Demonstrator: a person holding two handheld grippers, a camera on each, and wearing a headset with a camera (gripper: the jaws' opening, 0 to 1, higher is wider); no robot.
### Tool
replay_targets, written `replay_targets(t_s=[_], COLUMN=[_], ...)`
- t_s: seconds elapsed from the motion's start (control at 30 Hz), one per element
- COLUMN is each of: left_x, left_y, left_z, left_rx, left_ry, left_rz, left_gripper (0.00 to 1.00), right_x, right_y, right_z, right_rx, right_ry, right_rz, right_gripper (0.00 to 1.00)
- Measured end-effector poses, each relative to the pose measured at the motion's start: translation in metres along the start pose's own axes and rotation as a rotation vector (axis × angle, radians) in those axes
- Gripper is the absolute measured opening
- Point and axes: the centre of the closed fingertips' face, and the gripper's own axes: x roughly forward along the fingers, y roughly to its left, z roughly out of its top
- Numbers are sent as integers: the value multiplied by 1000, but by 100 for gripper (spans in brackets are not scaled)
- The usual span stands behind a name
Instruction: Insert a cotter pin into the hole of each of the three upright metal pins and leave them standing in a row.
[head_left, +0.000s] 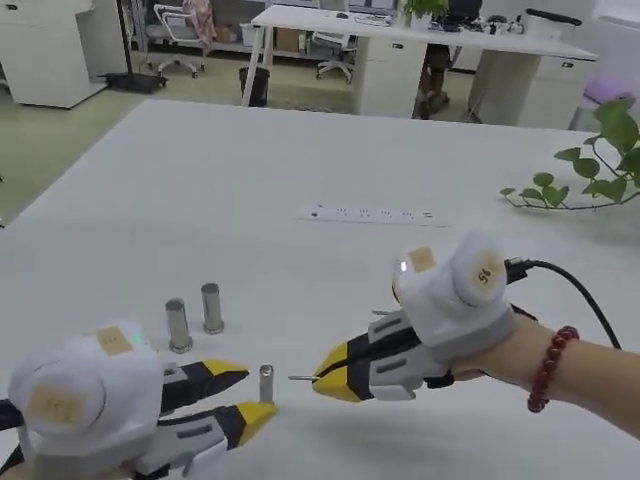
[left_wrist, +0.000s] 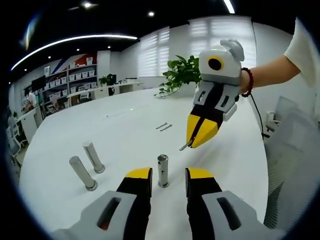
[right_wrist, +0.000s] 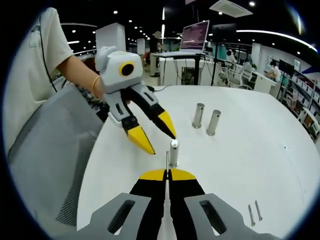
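Observation:
Three upright metal pins stand on the white table. Two stand together (head_left: 178, 325) (head_left: 211, 307). The third metal pin (head_left: 266, 382) (left_wrist: 163, 170) (right_wrist: 173, 153) stands nearer, between the jaws of my open left gripper (head_left: 258, 392) (left_wrist: 169, 175) (right_wrist: 161, 141), which do not touch it. My right gripper (head_left: 322, 378) (left_wrist: 200, 136) (right_wrist: 167, 175) is shut on a thin cotter pin (head_left: 301, 378) (left_wrist: 186, 146) (right_wrist: 167, 161). The cotter pin points at the near metal pin's top, its tip a short gap away.
Two spare cotter pins (left_wrist: 164, 126) (right_wrist: 254, 212) lie flat on the table beyond the work. A white power strip (head_left: 370, 213) sits mid-table, and a leafy plant (head_left: 590, 170) hangs over the right edge. The right gripper's cable (head_left: 570, 285) trails off to the right.

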Motion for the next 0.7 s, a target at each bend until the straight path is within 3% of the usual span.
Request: replay_targets(t_s=[0.27,0.47,0.7], left_x=[10,15,20], left_y=[9,6,6], left_z=[-6,-13,-13], left_rx=[-28,-28,-30], left_ry=[17,37,34], left_rz=[23,9,8], left_gripper=[19,15,12], right_x=[7,11,15], right_y=[-7,-7,-9], right_z=[-1,-3,1], right_rx=[3,7,10], right_ry=[-2,0,-9], right_rz=[0,8,14], right_gripper=[2,2,2])
